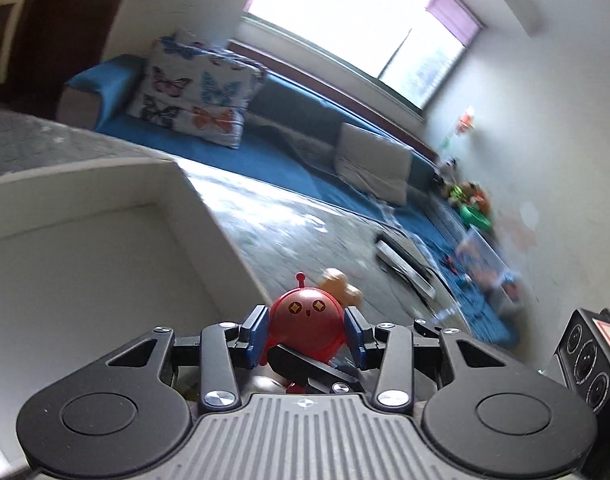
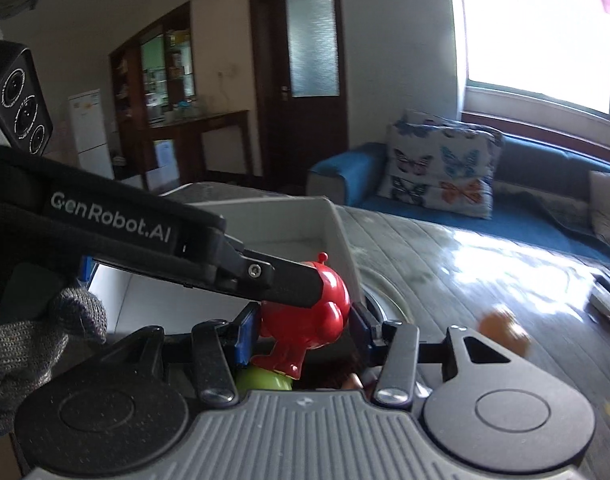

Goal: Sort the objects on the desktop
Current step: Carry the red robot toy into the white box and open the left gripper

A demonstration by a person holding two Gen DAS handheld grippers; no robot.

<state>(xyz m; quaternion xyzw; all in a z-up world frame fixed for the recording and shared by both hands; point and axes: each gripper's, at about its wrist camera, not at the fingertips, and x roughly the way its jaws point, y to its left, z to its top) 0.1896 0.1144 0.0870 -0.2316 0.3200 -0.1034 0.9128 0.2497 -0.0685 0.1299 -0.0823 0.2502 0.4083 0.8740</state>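
A red round toy figure [image 1: 307,330] with a face and an antenna sits between the blue pads of my left gripper [image 1: 308,336], which is shut on it, beside the white bin [image 1: 105,216]. In the right wrist view the same red toy [image 2: 305,320] sits between the blue pads of my right gripper [image 2: 303,334], with the left gripper's black finger [image 2: 265,276] pressed against it from the left. Whether the right pads touch the toy is unclear. A small orange-brown toy [image 1: 341,286] lies on the table beyond; it also shows blurred in the right wrist view [image 2: 505,330].
The white bin [image 2: 305,224] stands at the left on the grey table [image 2: 485,272]. A green object [image 2: 265,380] lies under the right gripper. A flat white and black item [image 1: 405,264] lies at the table's far edge. A blue sofa [image 1: 285,152] with a butterfly cushion stands behind.
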